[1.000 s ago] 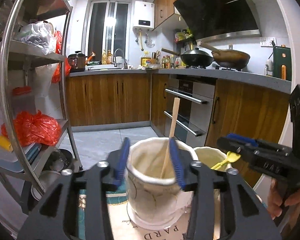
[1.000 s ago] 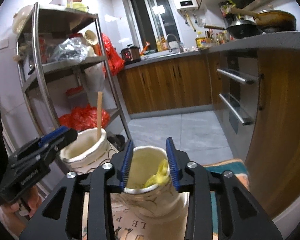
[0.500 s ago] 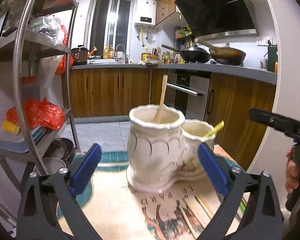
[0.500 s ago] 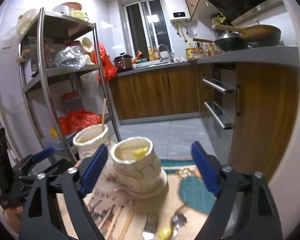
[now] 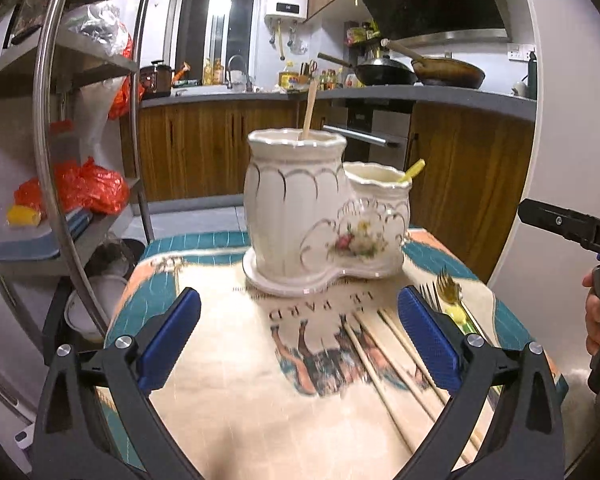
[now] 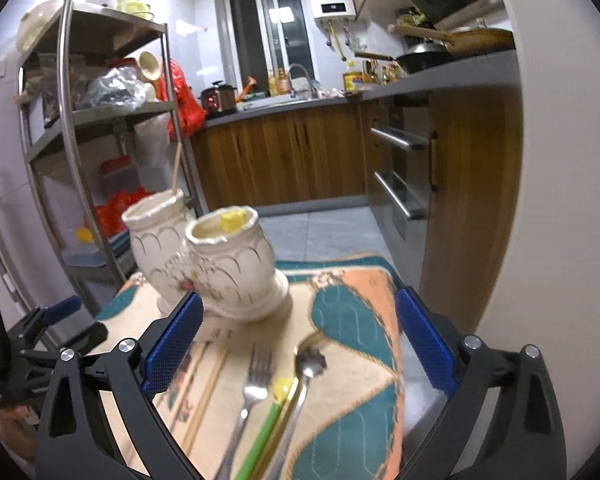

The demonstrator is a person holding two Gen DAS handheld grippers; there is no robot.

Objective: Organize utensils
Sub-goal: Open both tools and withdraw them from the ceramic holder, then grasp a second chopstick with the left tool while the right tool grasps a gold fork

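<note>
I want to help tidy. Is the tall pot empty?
Not empty. A wooden stick pokes up out of the tall pot; anything else inside is hidden.

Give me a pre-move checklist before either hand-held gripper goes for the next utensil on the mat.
1. Left hand-held gripper open and empty: ok.
2. Right hand-held gripper open and empty: ok.
3. White ceramic two-cup utensil holder upright on the printed table mat: ok.
4. Loose utensils within view: ok. Silver metal fork and silver metal spoon lie ahead of the right gripper, wooden chopsticks ahead of the left.
5. Room in the cups: cannot tell. The taller cup holds a wooden stick, the shorter a yellow plastic utensil; their insides are hidden.
</note>
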